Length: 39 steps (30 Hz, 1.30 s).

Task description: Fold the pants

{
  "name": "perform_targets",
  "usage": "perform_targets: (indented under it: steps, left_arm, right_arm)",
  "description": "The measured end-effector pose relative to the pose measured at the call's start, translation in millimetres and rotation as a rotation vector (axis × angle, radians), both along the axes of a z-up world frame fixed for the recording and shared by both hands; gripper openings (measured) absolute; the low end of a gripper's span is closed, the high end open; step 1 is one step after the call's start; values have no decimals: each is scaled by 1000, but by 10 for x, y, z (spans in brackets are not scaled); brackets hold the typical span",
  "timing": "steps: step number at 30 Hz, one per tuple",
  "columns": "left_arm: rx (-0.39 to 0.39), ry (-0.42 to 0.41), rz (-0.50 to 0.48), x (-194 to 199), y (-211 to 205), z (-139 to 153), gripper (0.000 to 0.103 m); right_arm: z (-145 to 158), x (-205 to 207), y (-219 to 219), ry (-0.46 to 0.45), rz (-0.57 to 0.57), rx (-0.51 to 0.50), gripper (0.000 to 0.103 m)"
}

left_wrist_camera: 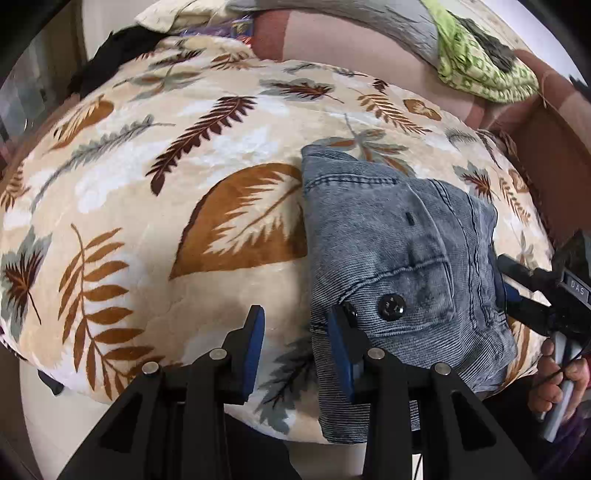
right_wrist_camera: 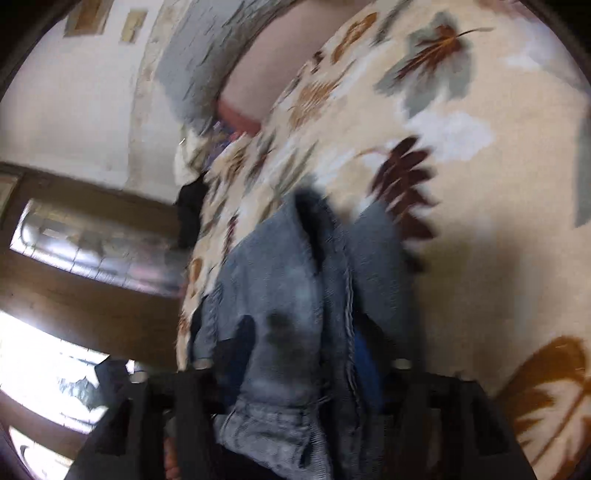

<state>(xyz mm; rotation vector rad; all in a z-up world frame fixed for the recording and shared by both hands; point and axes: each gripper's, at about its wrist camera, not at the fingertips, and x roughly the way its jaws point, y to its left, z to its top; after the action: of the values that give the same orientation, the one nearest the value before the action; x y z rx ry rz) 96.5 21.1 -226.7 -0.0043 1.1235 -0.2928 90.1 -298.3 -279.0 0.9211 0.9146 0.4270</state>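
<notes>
Folded blue denim pants (left_wrist_camera: 388, 240) lie on a leaf-patterned blanket (left_wrist_camera: 147, 221), with a dark button and a pocket facing up. My left gripper (left_wrist_camera: 297, 332) stands open just above the blanket at the pants' near left edge. Its right finger (left_wrist_camera: 341, 343) overlaps that edge, and nothing is between the pads. My right gripper (left_wrist_camera: 504, 280) comes in from the right at the pants' right edge. The blurred right wrist view shows the pants (right_wrist_camera: 288, 295) filling the gap of the right gripper (right_wrist_camera: 299, 347), both pads against the denim.
A green patterned cloth (left_wrist_camera: 480, 62), a grey cloth (left_wrist_camera: 369, 22) and a black garment (left_wrist_camera: 122, 48) lie at the far side. A person's hand (left_wrist_camera: 557, 380) holds the right gripper's handle. The blanket's (right_wrist_camera: 461, 184) edge drops off near me; a window (right_wrist_camera: 92, 251) shows beyond.
</notes>
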Motion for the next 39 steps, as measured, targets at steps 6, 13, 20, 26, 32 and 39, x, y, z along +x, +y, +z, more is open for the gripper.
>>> perform_targets:
  steps: [6,13,20,26,32,39]
  left_arm:
    - [11,-7,-14,-52,-32,37,35]
    - [22,-24,-110,-240,-313,58,35]
    - [21,2,-141,-262,-529,3,36]
    - [18,-121,-125,-251,-506,436,46]
    - [51,-157,-173,-32,-857,444,51]
    - [117,-53,-150,146,-1006,28,54]
  right_arm:
    - [305,-259,-6,-171,-42,-100,6]
    - [394,-760,-220,-203,-101,-97,6]
    - [-63,-827,-536,40,-170,-52,11]
    - [437,-912,-361,-176,-270,-295,21]
    - [499,-659,136,-215,-171,-384,21]
    - [195,-262,225,-55,-132,-417,22]
